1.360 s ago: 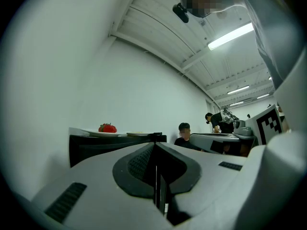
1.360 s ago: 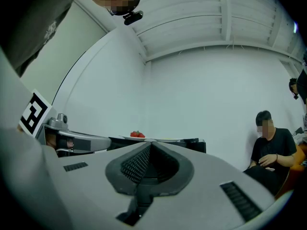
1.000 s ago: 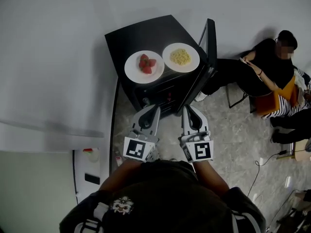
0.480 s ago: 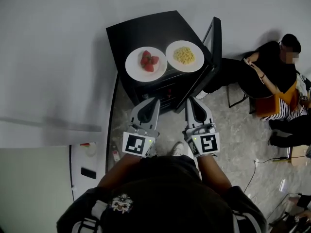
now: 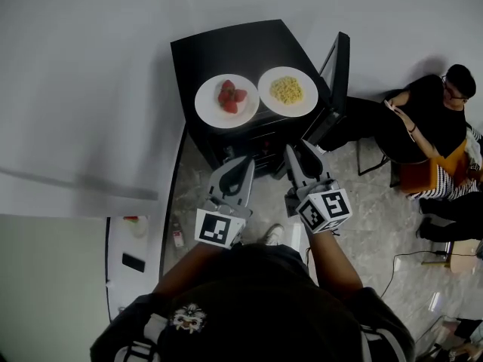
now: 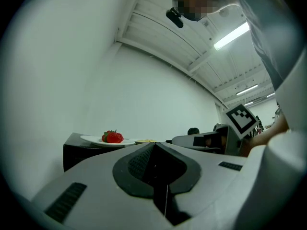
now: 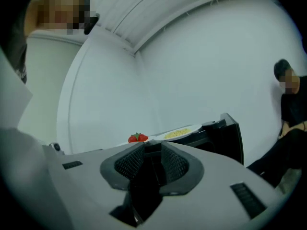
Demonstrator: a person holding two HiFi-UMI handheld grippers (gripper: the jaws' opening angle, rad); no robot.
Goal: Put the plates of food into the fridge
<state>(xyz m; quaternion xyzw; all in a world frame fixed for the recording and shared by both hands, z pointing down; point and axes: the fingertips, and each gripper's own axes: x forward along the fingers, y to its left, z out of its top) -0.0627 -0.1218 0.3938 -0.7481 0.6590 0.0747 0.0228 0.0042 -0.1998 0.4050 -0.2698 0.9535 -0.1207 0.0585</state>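
Note:
Two white plates stand on top of a black mini fridge [image 5: 219,51]: one with strawberries [image 5: 226,100], one with yellow food [image 5: 287,91]. The fridge door [image 5: 337,74] hangs open at the right. Both grippers are held low in front of the fridge, apart from the plates. My left gripper [image 5: 245,161] is shut with nothing in it; its pads meet in the left gripper view [image 6: 154,145], where the strawberry plate [image 6: 112,138] shows beyond. My right gripper [image 5: 290,151] has its jaws opening, with a gap and nothing between them [image 7: 152,150]. Beyond it lie both plates [image 7: 177,133].
A person [image 5: 434,115] sits on a chair to the right of the fridge door. A white wall runs behind and to the left of the fridge. A low white ledge [image 5: 136,240] with small items lies at the lower left. A cable [image 5: 411,255] trails on the stone floor.
The right gripper's jaws have parted from shut, and that gripper has tilted and edged toward the fridge. The left gripper has stayed shut and nearly still.

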